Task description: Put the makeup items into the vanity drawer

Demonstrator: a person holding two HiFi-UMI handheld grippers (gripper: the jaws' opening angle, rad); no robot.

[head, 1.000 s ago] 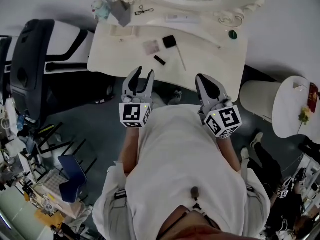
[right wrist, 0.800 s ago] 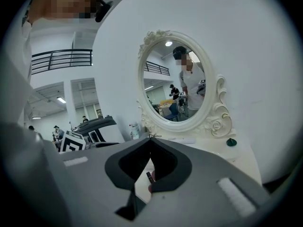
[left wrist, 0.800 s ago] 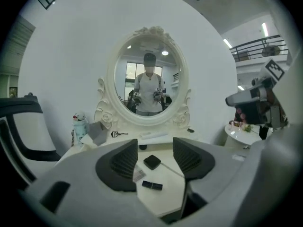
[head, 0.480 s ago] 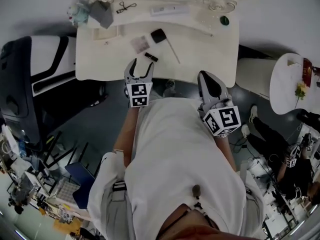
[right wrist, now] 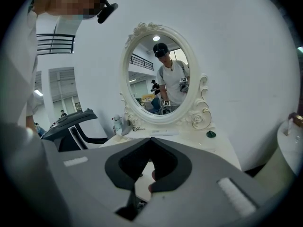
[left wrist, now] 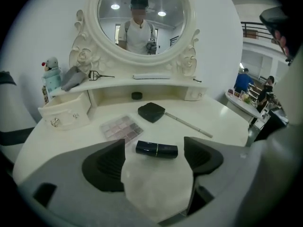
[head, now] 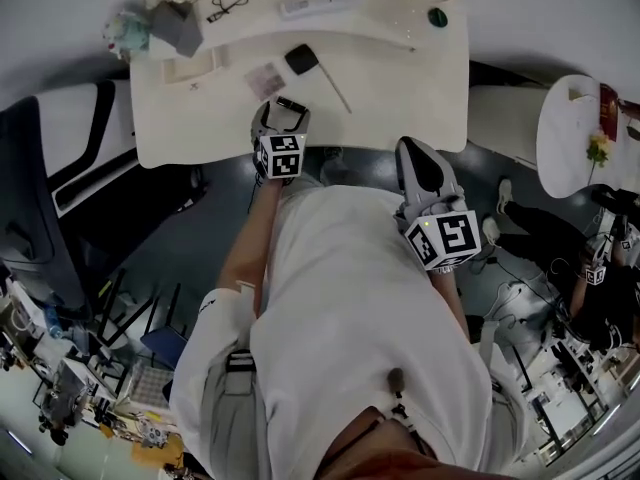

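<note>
A dark lipstick (left wrist: pixel 156 149) lies on the white vanity top (head: pixel 400 88), crosswise between the fingers (left wrist: pixel 110 163) of my left gripper (left wrist: pixel 154 150). Its jaws have just been opening and stand wide, with neither pad touching the lipstick (head: pixel 291 104). Beyond it lie an eyeshadow palette (left wrist: pixel 121 126), a black compact (left wrist: pixel 151 112) and a thin pencil (left wrist: pixel 188 125). The small drawer (left wrist: pixel 64 113) at the left stands pulled out. My left gripper (head: pixel 282 116) is over the table's front part. My right gripper (head: pixel 415 156) hangs shut and empty just off the table's front edge.
On the shelf under the oval mirror (left wrist: pixel 141 18) lie an eyelash curler (left wrist: pixel 99 75), a white tube (left wrist: pixel 151 76) and a plush toy (left wrist: pixel 51 74). A treadmill (head: pixel 60 158) stands left of the vanity. A round white side table (head: pixel 575 133) stands at the right.
My left gripper has dropped forward onto the tabletop over the lipstick, and its jaws have spread wider. The right gripper has stayed about where it was.
</note>
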